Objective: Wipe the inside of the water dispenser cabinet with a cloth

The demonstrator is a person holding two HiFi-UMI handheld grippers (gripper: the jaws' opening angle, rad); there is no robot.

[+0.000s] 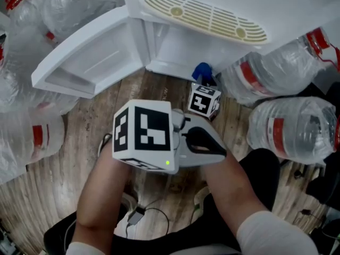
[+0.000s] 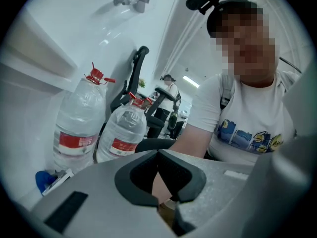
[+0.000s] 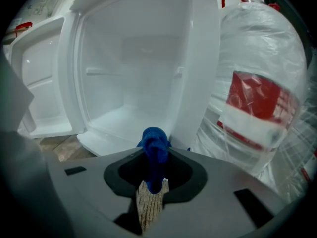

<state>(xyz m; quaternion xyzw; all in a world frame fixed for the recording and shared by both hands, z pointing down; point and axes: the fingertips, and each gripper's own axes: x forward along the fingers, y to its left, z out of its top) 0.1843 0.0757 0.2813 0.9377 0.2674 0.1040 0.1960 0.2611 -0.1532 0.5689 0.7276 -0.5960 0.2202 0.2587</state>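
The white water dispenser cabinet [image 1: 175,49] stands open on the floor, and its bare white inside [image 3: 133,83] fills the right gripper view. My right gripper [image 3: 154,155] is shut on a bunched blue cloth [image 3: 155,143]. It holds the cloth just in front of the cabinet's lower right corner, outside the opening. In the head view the cloth [image 1: 202,72] shows beyond the right gripper [image 1: 204,84]. My left gripper [image 1: 204,142] is turned sideways, away from the cabinet and toward the person. This left gripper [image 2: 158,153] is shut with nothing held.
The cabinet door [image 1: 90,57] hangs open to the left. Large water bottles [image 1: 289,78] lie close on the right, one [image 3: 257,93] right beside the cabinet, and more bottles [image 1: 32,137] are piled on the left. A cable [image 1: 141,214] lies on the wooden floor [image 1: 79,169].
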